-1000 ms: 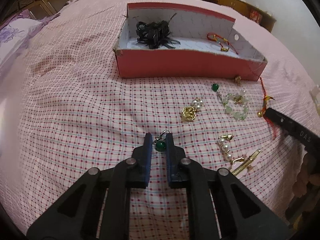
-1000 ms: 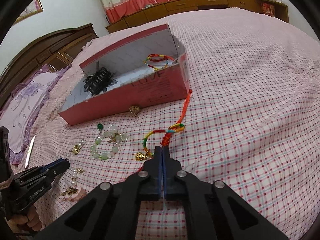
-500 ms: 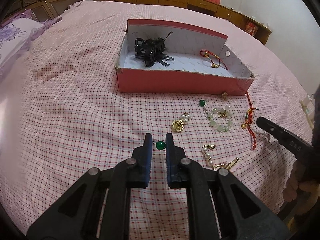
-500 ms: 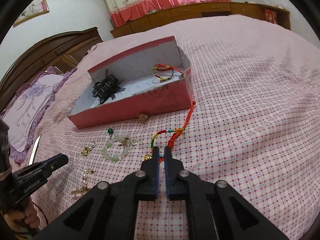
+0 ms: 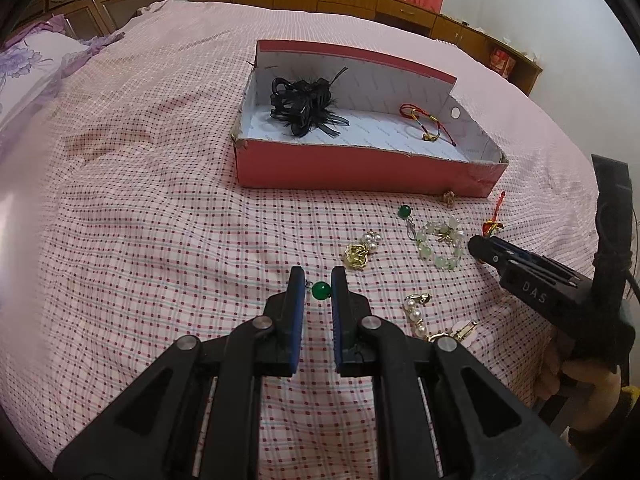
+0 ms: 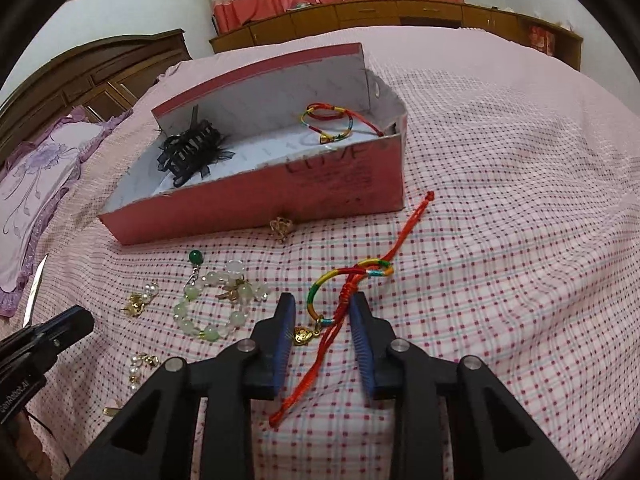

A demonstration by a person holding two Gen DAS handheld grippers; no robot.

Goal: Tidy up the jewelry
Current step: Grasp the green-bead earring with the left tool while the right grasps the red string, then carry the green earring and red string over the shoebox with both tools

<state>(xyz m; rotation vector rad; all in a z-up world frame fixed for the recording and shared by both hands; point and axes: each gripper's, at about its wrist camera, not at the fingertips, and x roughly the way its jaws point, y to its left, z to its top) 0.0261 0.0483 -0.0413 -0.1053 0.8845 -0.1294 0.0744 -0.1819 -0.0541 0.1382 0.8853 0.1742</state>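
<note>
Right wrist view: right tongs (image 6: 322, 322), jaws just opened partway, straddle the red-and-rainbow braided cord bracelet (image 6: 350, 280) lying loose on the bed, its tail running lengthwise between them.

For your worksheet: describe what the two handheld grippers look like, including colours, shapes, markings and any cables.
Both are black plastic. The left gripper has angular arms with silver round pivot pins and two flat fingers with blue pads. The right gripper is built the same, with ribbed blue pads. Seen from the side, it bears white lettering, and a dark cable hangs behind it.
</note>
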